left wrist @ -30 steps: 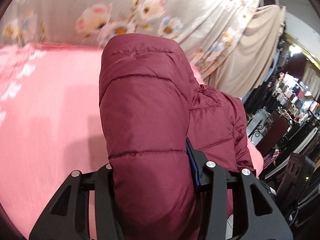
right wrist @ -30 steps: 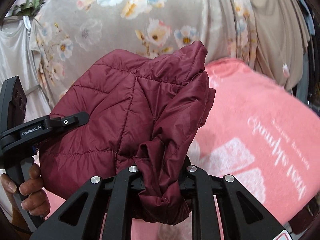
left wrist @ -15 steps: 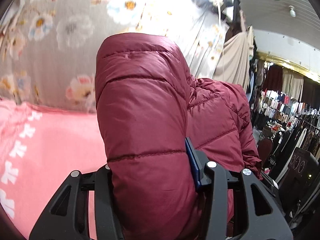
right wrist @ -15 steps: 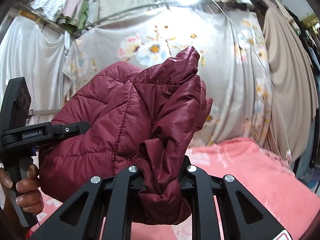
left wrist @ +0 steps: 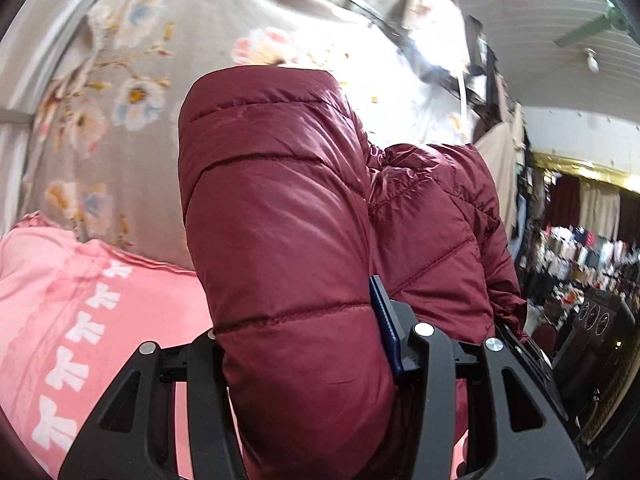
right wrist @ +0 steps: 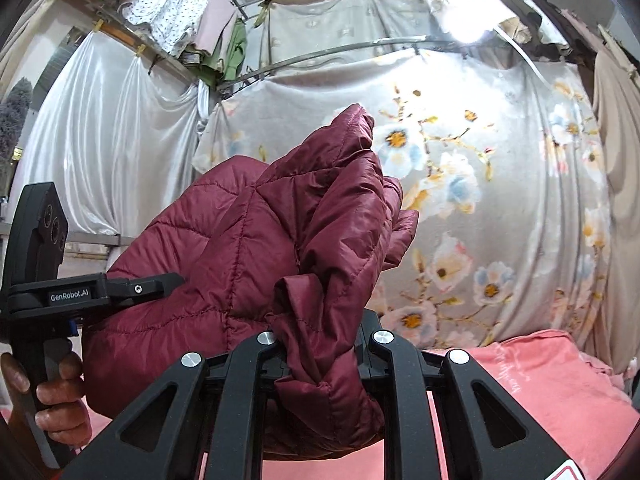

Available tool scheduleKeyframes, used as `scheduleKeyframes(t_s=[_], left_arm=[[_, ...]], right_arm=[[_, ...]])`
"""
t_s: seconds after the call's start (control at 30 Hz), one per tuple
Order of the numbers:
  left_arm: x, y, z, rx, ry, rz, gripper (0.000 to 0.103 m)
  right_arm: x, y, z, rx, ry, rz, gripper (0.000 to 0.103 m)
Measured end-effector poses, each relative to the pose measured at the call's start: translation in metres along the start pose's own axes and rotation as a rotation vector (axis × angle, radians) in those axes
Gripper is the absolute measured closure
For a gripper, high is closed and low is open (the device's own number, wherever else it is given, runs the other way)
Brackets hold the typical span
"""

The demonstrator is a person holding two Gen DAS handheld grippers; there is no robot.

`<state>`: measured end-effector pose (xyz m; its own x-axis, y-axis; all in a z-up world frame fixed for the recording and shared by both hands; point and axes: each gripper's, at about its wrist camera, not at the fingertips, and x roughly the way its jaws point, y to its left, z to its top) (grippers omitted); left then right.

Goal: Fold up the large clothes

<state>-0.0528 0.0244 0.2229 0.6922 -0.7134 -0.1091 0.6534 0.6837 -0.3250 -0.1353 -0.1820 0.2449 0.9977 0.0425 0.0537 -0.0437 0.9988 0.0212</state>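
1. Background: grey floral curtain [right wrist: 460, 184] hung from a curved rail, spanning most of both wrist views; white satin drape [right wrist: 104, 148] to its left in the right wrist view, with folded garments [right wrist: 176, 12] stacked on a ledge above.
2. Surface: pink blanket [left wrist: 80, 320] with a white woven pattern, spread low in both views, below the lifted garment.
3. Far right of the left wrist view: racks of hanging clothes [left wrist: 580, 248], a dark speaker cabinet [left wrist: 592, 320], and a green ceiling fan [left wrist: 592, 24] on a white panelled ceiling.
4. Task item: maroon quilted puffer jacket [left wrist: 288, 232], raised clear of the blanket and stretched between the two tools, bulging up in front of the curtain.
5. Left gripper [left wrist: 304, 344]: jaws spread fairly wide, clamped on a thick padded fold of the jacket; blue pad of the right-hand finger pressed flat against the fabric; left-hand finger mostly hidden behind the bulge.
6. Right gripper [right wrist: 322, 344]: jaws nearly together, pinching a thin bunched edge of the jacket, the loose end hanging down between the black finger frames.
7. Left side of the right wrist view: the left gripper seen from the side, its handle gripped by a bare hand [right wrist: 60, 400], jaw tip buried in the jacket.
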Motion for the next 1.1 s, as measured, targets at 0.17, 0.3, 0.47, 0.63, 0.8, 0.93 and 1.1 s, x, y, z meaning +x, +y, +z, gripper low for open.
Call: scheduleKeyframes(t_s=[0.17, 0.3, 0.47, 0.63, 0.8, 0.93, 1.1], left_arm=[[-0.003, 0.042, -0.007, -0.062, 0.016, 0.057, 0.058], [0.008, 0.067, -0.011, -0.086, 0.047, 0.091, 0.058], [0.031, 0.088, -0.016, -0.04, 0.092, 0.121, 0.058], [0.061, 0.115, -0.028, -0.039, 0.143, 0.103, 0.057], [0.094, 0.133, -0.045, -0.031, 0.195, 0.083, 0.056], [0.121, 0.148, -0.061, -0.021, 0.239, 0.095, 0.056], [0.152, 0.175, -0.09, -0.024, 0.314, 0.124, 0.056]], right_arm=[[0.032, 0.015, -0.016, 0.02, 0.043, 0.037, 0.088], [0.057, 0.024, -0.032, 0.026, 0.075, 0.038, 0.088], [0.084, 0.02, -0.053, 0.061, 0.129, 0.028, 0.089], [0.107, 0.011, -0.079, 0.095, 0.193, -0.003, 0.089], [0.131, -0.002, -0.109, 0.126, 0.268, -0.036, 0.089], [0.154, -0.011, -0.14, 0.157, 0.34, -0.054, 0.089], [0.181, -0.017, -0.185, 0.182, 0.434, -0.069, 0.089]])
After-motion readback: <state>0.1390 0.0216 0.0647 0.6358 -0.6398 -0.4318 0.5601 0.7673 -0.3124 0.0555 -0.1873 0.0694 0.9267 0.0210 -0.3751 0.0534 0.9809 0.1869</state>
